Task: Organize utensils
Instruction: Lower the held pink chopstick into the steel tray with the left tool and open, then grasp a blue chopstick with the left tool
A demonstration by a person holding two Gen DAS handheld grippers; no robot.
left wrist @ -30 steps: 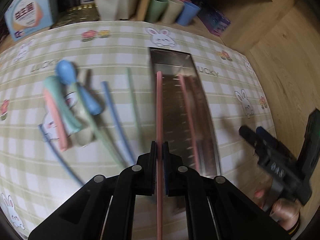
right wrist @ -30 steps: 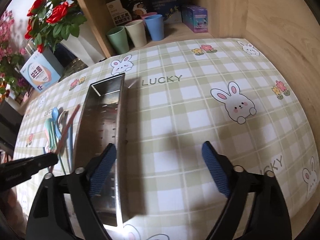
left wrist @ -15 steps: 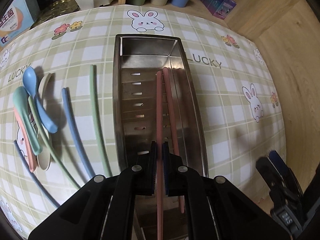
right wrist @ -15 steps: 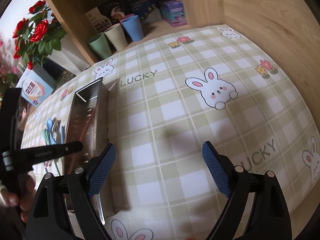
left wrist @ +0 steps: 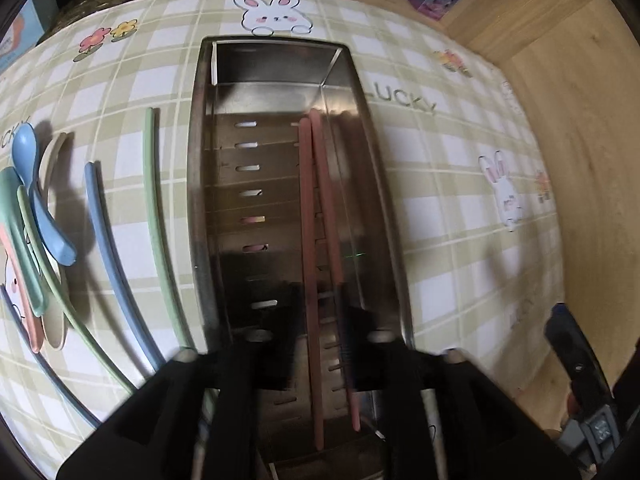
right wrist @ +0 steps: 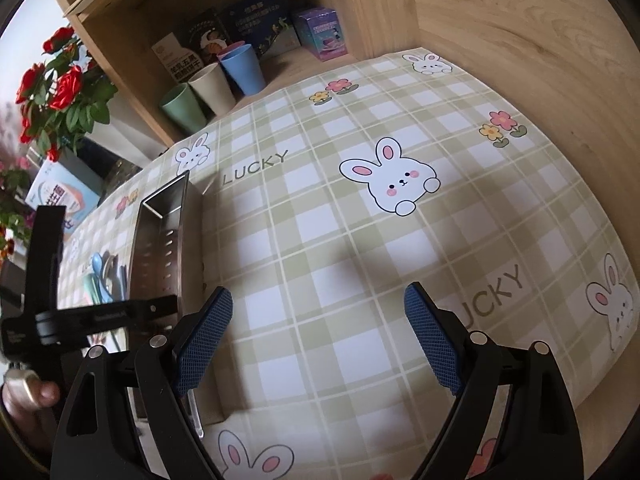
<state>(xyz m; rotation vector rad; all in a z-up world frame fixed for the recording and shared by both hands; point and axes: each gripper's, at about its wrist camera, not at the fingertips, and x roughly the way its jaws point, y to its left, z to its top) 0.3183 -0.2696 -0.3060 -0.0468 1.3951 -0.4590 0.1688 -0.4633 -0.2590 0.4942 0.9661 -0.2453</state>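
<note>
A long steel utensil tray (left wrist: 200, 208) lies on the checked tablecloth, and it also shows in the right wrist view (right wrist: 138, 252). Two pink chopsticks (left wrist: 310, 240) lie lengthwise inside it. My left gripper (left wrist: 316, 344) hangs over the tray's near end, jaws open, with the chopsticks lying loose between them. To the tray's left lie a green chopstick (left wrist: 154, 208), a blue chopstick (left wrist: 106, 252) and a pile of spoons (left wrist: 34, 208). My right gripper (right wrist: 318, 336) is open and empty over bare cloth, right of the tray.
Three cups (right wrist: 212, 88) and boxes (right wrist: 320, 32) stand on the wooden shelf at the back. Red flowers (right wrist: 60, 92) and a carton (right wrist: 60, 196) stand at the back left. A wooden wall (right wrist: 520, 40) bounds the table on the right.
My left gripper has opened and let go of the pink chopstick, which now lies in the tray beside the other one. My right gripper has stayed open, drifting slightly.
</note>
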